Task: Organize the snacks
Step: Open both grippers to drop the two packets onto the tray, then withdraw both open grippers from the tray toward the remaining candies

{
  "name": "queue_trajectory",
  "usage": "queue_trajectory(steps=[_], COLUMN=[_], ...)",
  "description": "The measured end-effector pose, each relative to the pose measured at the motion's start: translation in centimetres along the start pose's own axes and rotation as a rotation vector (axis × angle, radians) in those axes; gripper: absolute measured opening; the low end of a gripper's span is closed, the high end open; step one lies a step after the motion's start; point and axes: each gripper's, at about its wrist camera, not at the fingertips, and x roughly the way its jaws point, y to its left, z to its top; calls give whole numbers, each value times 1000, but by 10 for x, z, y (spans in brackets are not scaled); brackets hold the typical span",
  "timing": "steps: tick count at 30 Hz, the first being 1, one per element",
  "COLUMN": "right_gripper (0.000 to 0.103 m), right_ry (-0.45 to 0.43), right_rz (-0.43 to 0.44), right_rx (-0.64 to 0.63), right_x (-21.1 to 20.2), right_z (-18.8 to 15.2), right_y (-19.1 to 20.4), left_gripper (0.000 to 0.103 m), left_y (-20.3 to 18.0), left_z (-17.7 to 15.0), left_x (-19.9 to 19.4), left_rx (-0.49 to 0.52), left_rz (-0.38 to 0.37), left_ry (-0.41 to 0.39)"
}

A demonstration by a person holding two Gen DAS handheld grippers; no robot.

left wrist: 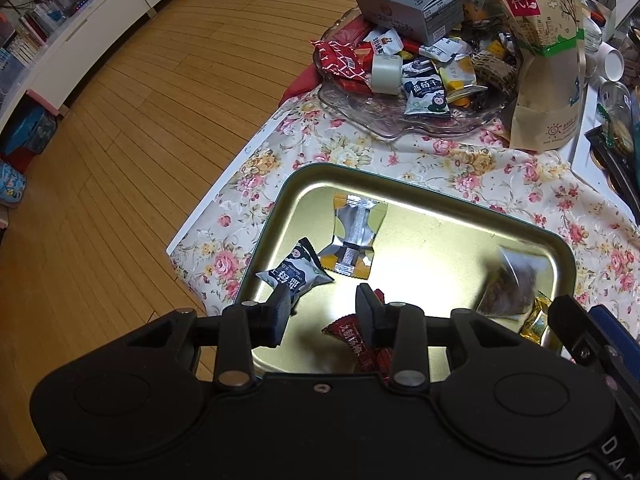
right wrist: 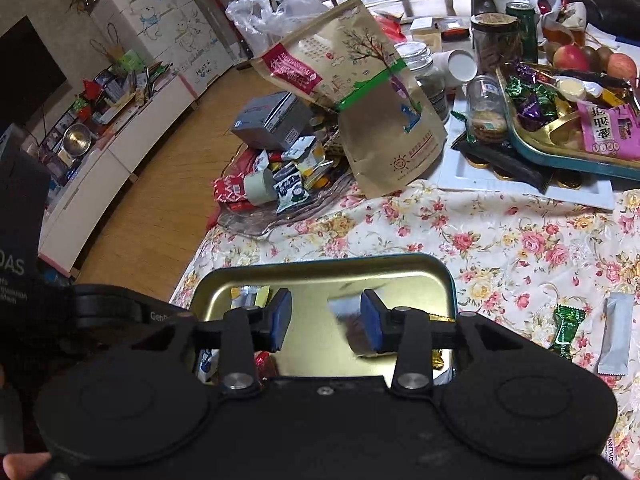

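Note:
A gold tin tray (left wrist: 424, 236) lies on the floral cloth and holds several snacks. In it are a silver-and-yellow packet (left wrist: 354, 236), a dark blueberry packet (left wrist: 296, 276), a red packet (left wrist: 352, 334) and a gold candy (left wrist: 538, 320). My left gripper (left wrist: 324, 312) hangs open over the tray's near side, with bare tray between its fingers. The red packet is partly under its right finger. My right gripper (right wrist: 326, 322) is open over the same tray (right wrist: 400, 270). A blurred clear pouch of brown bits (right wrist: 348, 320) (left wrist: 508, 284) sits beside its right pad, not pressed.
Beyond the tray, a glass platter (left wrist: 400, 124) is piled with snacks, a grey box (left wrist: 404, 4) and a tape roll (left wrist: 386, 74). A kraft bag (right wrist: 360, 104) leans beside it. A teal tray of sweets (right wrist: 560, 152) stands right. A green candy (right wrist: 566, 326) and silver stick (right wrist: 618, 332) lie on the cloth. The table edge drops left.

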Motion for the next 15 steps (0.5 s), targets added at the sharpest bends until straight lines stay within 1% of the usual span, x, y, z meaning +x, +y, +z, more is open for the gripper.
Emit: queue_trajectory(steps=[5,9,15], right_gripper=[41,41,41], right_ry=[19,30,39], right_rz=[-22,-66,-173], right_rx=[39,58,53], right_x=[0,-1,-9], right_z=[0,0,-2], right_y=[-10,-21,-47], left_gripper=[47,47,47], left_y=[-8,-18,-45], left_z=[-3,-5,-12], left_x=[-2,-6,-13], left_rx=[31,61,142], left_rz=[-14,-35,-117], left_ry=[-1,0,17])
